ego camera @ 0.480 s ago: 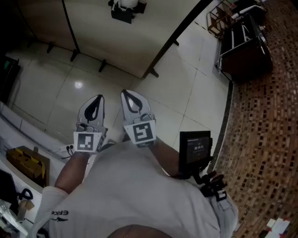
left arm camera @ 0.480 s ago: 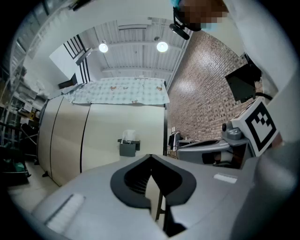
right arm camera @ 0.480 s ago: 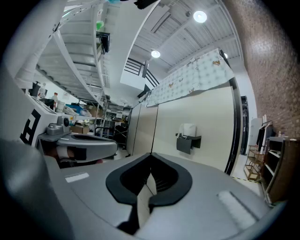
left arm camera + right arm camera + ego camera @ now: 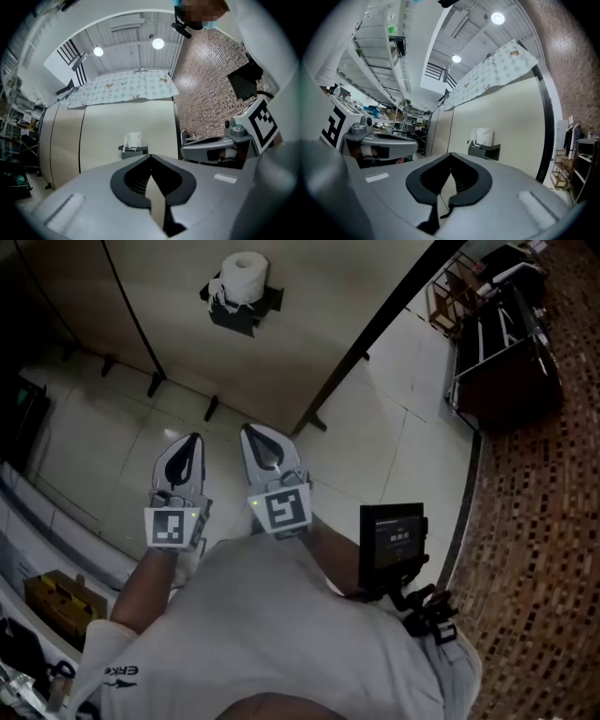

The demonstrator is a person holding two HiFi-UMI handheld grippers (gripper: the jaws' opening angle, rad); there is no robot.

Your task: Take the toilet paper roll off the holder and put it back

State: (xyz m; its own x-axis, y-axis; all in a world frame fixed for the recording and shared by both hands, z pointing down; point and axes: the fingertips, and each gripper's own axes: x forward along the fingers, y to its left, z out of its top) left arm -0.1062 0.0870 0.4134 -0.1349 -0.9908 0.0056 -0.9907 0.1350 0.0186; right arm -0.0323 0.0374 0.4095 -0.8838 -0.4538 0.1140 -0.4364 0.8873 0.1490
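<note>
White-grey plastic shells of 2 tools sit side by side, held low and close in front of the person's chest. Both forearms are bent in tight against the light shirt (image 4: 272, 634), elbows back, hands tucked under the marker cubes so that little of them shows. The left tool (image 4: 194, 440) and the right tool (image 4: 251, 430) point forward at the beige wall panel (image 4: 309, 306), nearly parallel and near each other. The right one reaches slightly further ahead. Each square marker faces up, the left cube (image 4: 173, 527) and the right cube (image 4: 283, 509).

Each tool has its jaws together: the dark pads meet at the tips and nothing sits between them.

Ahead and well apart from both tools, the toilet paper roll (image 4: 246, 275) stands upright on top of the dark holder (image 4: 239, 313) fixed to that panel. From the left gripper view it lies just left of the closed tips' line. From the right gripper view it lies to their right.

Pale floor tiles (image 4: 394, 399) run below the panel. A small dark screen (image 4: 392, 545) hangs at the person's right hip.
</note>
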